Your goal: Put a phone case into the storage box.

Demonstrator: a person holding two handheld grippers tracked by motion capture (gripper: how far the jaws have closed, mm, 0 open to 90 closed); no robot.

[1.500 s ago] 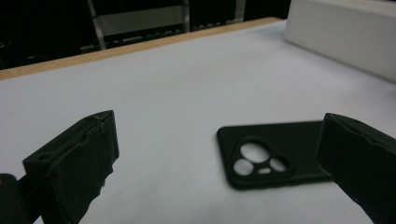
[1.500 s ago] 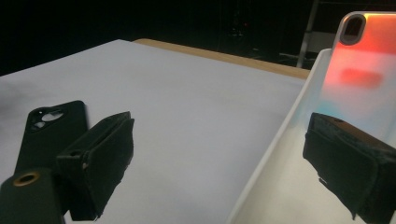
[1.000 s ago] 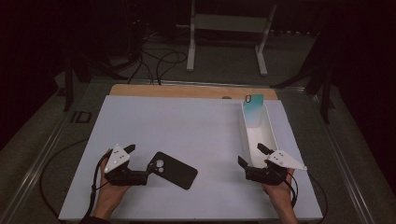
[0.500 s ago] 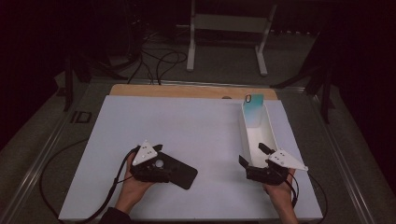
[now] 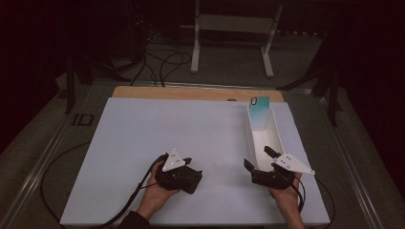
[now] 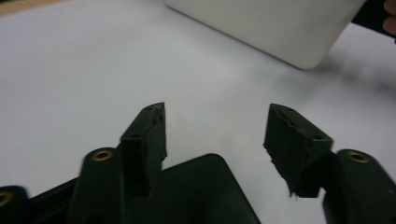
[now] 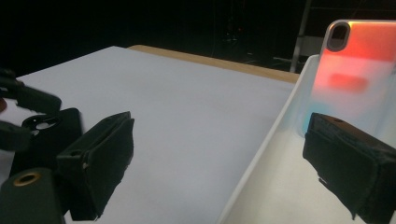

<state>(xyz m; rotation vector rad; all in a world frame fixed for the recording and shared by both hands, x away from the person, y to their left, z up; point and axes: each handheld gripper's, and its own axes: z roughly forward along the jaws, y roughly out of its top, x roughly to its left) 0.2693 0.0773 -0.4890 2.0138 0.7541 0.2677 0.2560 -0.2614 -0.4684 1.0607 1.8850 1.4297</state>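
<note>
A black phone case (image 5: 193,183) lies flat on the white table near its front edge. My left gripper (image 5: 186,169) is down over the case's left end. In the left gripper view the case (image 6: 210,191) lies between the two black jaws. They have just been closing, but a gap still shows between the case and the right-hand jaw, so my left gripper (image 6: 218,112) is open. My right gripper (image 5: 258,157) rests open at the near end of the white tray (image 5: 277,136), its jaws straddling the tray's left wall (image 7: 261,154). An iridescent teal phone case (image 5: 259,113) (image 7: 359,70) leans upright at the tray's far end.
A white sheet (image 5: 157,129) covers the table, with a wooden strip (image 5: 191,93) along its far edge. A metal stand (image 5: 234,28) and cables (image 5: 167,62) lie on the dark floor beyond. The left gripper's cable (image 5: 52,176) trails off the table's left side.
My left gripper has moved right, onto the black phone case, and its jaws have narrowed around it. The right gripper and hand have kept still.
</note>
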